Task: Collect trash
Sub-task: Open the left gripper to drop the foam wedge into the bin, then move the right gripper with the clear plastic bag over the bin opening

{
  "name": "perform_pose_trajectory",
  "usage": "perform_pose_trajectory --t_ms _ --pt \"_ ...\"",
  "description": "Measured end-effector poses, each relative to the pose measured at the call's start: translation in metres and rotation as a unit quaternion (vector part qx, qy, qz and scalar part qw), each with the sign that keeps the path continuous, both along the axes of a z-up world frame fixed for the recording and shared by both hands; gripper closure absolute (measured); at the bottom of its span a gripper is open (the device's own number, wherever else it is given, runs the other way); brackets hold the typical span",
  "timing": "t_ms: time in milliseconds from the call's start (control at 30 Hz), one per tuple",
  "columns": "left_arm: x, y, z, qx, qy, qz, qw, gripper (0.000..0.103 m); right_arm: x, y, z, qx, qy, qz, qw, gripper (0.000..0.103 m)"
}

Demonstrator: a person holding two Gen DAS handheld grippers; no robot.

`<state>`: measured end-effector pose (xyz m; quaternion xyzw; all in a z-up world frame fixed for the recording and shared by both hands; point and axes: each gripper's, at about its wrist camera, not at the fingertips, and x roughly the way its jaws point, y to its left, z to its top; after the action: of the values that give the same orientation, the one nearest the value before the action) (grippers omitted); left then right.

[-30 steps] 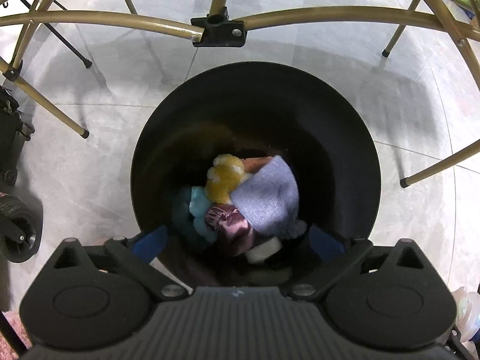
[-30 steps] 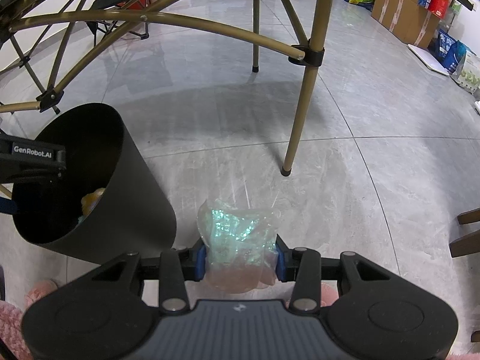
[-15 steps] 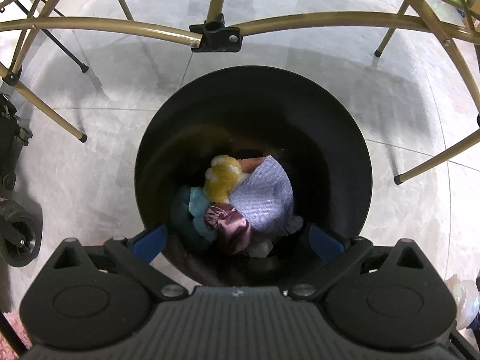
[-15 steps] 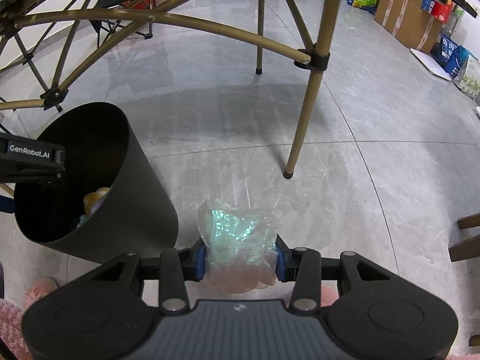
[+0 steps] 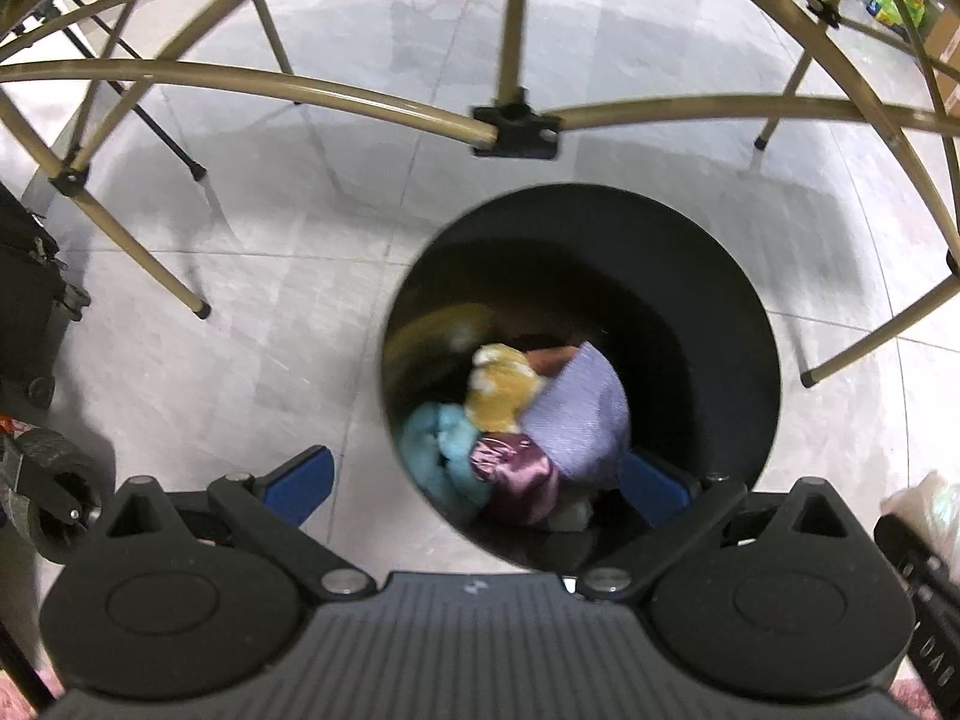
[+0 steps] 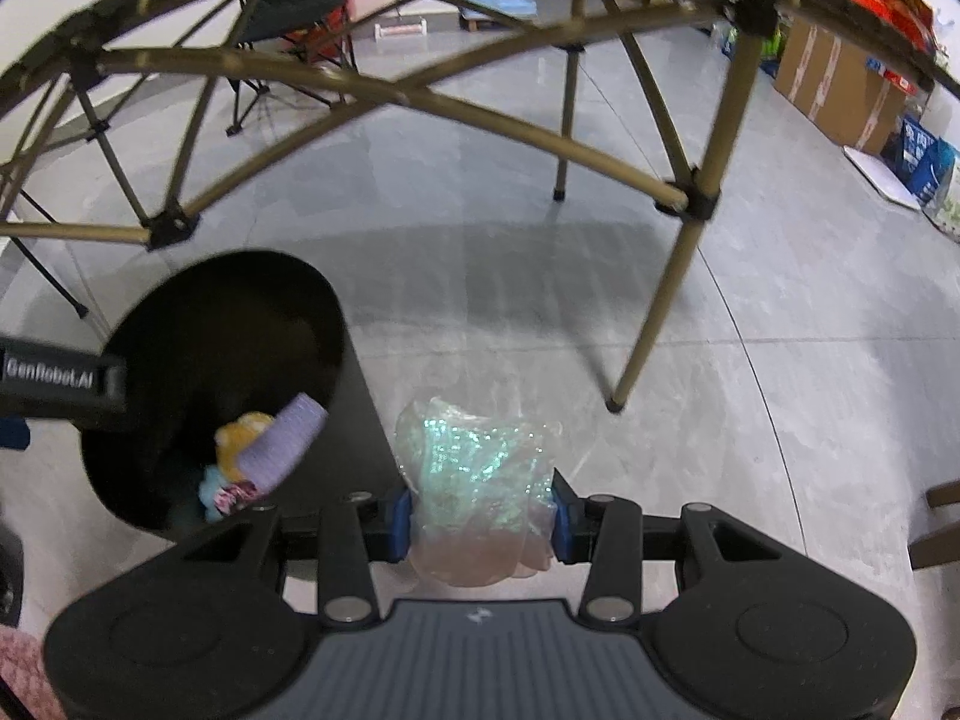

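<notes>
A black round bin (image 5: 708,300) stands on the grey floor, holding yellow, lilac, teal and shiny maroon trash (image 5: 522,420). My left gripper (image 5: 474,480) hangs above the bin's near rim, open, with nothing pressed between its blue pads (image 5: 300,480). My right gripper (image 6: 480,516) is shut on a crumpled clear plastic bag (image 6: 480,468) with a green shimmer, just right of the bin (image 6: 360,438) and above the floor. The left gripper's body (image 6: 54,384) reaches over the bin mouth in the right wrist view. The bag (image 5: 924,498) shows at the left wrist view's right edge.
Gold folding-table legs and curved braces (image 6: 654,324) span the floor behind the bin, one foot close to the right of the bag. Cardboard boxes (image 6: 840,90) stand at the far right, a folding chair (image 6: 288,18) at the back. A wheeled black case (image 5: 36,312) sits left.
Both grippers have risen and drawn back. The bin looks smaller and has shifted right in the left wrist view; more of its inside shows in the right one. The bag stays gripped.
</notes>
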<state>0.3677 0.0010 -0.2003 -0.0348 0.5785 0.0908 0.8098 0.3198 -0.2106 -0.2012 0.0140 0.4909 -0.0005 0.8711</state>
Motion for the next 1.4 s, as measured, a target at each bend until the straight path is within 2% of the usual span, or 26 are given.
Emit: perform_pose_trajectory --t_ms 267,633,967,1400 --pt "-0.013 0.035 0.012 -0.001 -0.015 0.018 0.9997 0.0 0.01 0.034 0.018 0.013 -0.02 0.023 0.999 0.061" --pt "-0.031 0.089 0.014 0.002 -0.024 0.051 0.9984 0.0 0.039 0.095 0.021 0.037 -0.006 0.062 0.997 0.061" --pt "-0.038 0.122 -0.002 0.01 0.0 0.083 0.9965 0.0 0.069 0.14 -0.001 0.032 0.042 0.078 0.996 0.061" --pt "-0.038 0.139 -0.015 0.004 0.022 0.095 0.9953 0.0 0.082 0.163 -0.032 0.025 0.092 0.094 0.991 0.06"
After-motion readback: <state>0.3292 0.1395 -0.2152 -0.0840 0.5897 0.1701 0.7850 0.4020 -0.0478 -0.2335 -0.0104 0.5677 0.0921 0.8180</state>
